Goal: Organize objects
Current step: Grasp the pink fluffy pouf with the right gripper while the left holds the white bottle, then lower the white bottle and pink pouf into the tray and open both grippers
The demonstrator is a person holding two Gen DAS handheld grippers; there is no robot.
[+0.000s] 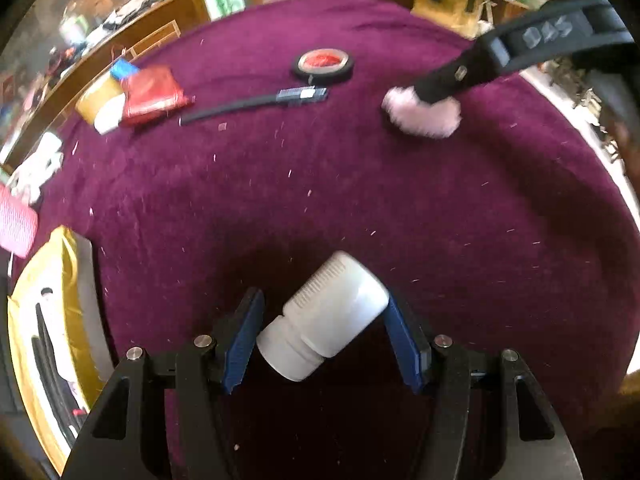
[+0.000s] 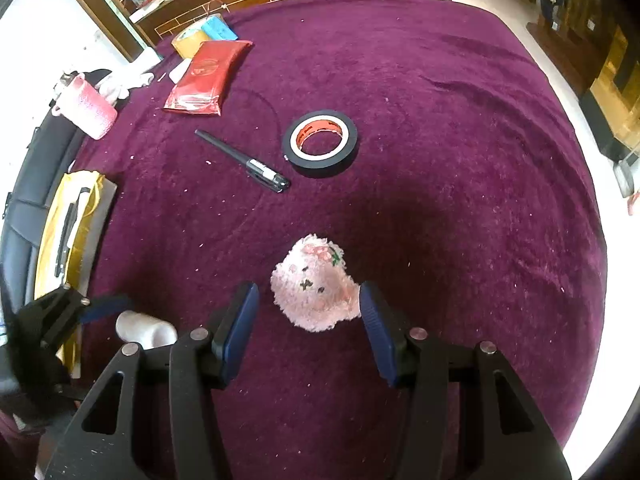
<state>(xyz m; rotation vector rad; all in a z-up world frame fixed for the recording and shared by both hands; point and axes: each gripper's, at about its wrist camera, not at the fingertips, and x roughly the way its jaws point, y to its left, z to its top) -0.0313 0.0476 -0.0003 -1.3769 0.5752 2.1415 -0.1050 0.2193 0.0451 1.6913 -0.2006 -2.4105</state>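
At lower centre, a white bottle (image 1: 326, 316) is held in the left claw (image 1: 324, 336) and a pink plush (image 2: 316, 286) sits between the half-wide pads of the right claw (image 2: 308, 330), seemingly ungripped, so placing is judged to follow.

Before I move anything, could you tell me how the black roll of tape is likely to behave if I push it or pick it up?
The tape roll lies flat on the plush purple cloth, so a push would probably drag it rather than roll it. It looks rigid, so it should keep its shape when pinched. Stood on edge, it would likely roll.
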